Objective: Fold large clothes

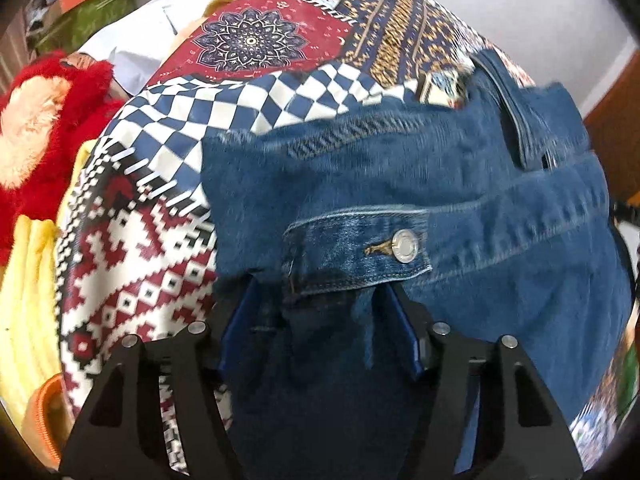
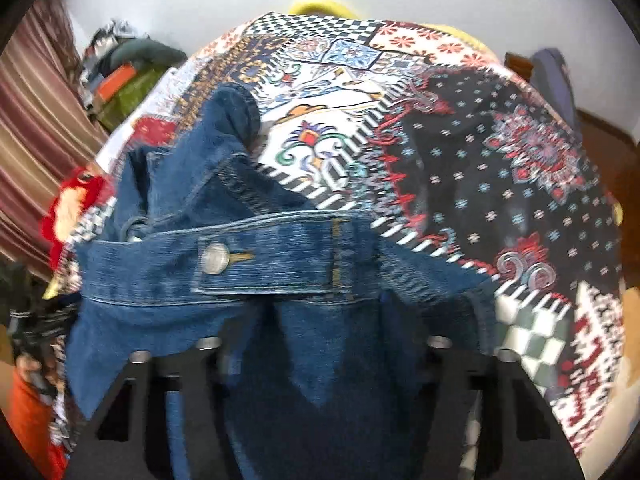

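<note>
Evidently, your left gripper (image 1: 320, 320) clamped the denim jacket (image 1: 440, 200) near its buttoned tab — your right gripper (image 2: 320, 344) likewise held bunched denim — jacket lay across the patterned cloth's (image 1: 160, 140) near edge.

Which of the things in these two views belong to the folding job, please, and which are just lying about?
Part of the job:
- denim jacket, bunched between the jaws of both grippers
- left gripper
- right gripper
- patterned cloth beneath the jacket

Just lying about:
- red plush toy
- yellow fabric
- white garment
- striped curtain
</note>
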Action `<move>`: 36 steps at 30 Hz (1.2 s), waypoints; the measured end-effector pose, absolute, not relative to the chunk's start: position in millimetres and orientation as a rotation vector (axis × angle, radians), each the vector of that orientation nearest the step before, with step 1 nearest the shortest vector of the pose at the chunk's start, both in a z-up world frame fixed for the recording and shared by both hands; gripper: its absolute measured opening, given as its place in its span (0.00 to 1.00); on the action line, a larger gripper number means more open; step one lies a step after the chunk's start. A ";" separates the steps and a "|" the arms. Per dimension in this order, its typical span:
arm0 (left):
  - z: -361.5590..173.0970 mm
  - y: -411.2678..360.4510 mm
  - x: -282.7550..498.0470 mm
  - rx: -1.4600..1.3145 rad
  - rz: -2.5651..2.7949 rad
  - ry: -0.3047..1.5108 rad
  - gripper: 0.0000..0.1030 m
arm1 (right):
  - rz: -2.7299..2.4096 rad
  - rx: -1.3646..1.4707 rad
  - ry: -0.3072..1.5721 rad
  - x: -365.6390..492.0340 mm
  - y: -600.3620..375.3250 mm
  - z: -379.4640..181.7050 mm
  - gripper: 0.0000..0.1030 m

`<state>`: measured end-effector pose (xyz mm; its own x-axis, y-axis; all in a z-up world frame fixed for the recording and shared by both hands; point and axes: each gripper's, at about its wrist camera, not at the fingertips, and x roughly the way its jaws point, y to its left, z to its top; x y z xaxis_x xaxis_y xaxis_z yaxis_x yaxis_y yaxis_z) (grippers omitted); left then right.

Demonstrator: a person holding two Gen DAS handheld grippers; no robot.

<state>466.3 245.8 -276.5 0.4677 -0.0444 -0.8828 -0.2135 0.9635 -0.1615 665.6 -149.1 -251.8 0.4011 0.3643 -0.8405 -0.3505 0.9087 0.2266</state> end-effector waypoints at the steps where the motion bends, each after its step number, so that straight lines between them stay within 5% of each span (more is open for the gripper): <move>1: -276.6 245.3 468.9 -0.271 0.105 1.081 0.56 | 0.449 0.007 1.056 664.2 -147.5 -250.8 0.42; 4: -273.4 239.5 473.6 -0.264 0.112 1.086 0.44 | 0.433 0.009 1.021 658.8 -148.6 -243.4 0.25; 6: -261.4 234.9 471.1 -0.243 0.098 1.060 0.26 | 0.434 0.020 1.018 656.5 -153.0 -235.2 0.19; 9: -236.3 232.6 467.8 -0.219 0.109 0.997 0.19 | 0.437 0.024 0.990 653.0 -157.6 -217.2 0.14; 20: -137.7 234.2 461.3 -0.157 0.122 0.761 0.18 | 0.416 0.002 0.784 630.7 -148.8 -136.7 0.10; 31: -222.4 256.5 509.8 -0.217 0.158 0.936 0.19 | 0.298 -0.058 0.886 672.0 -133.0 -200.1 0.10; 36: -248.7 256.5 516.0 -0.207 0.159 0.958 0.28 | 0.298 -0.070 0.936 680.8 -140.3 -230.7 0.11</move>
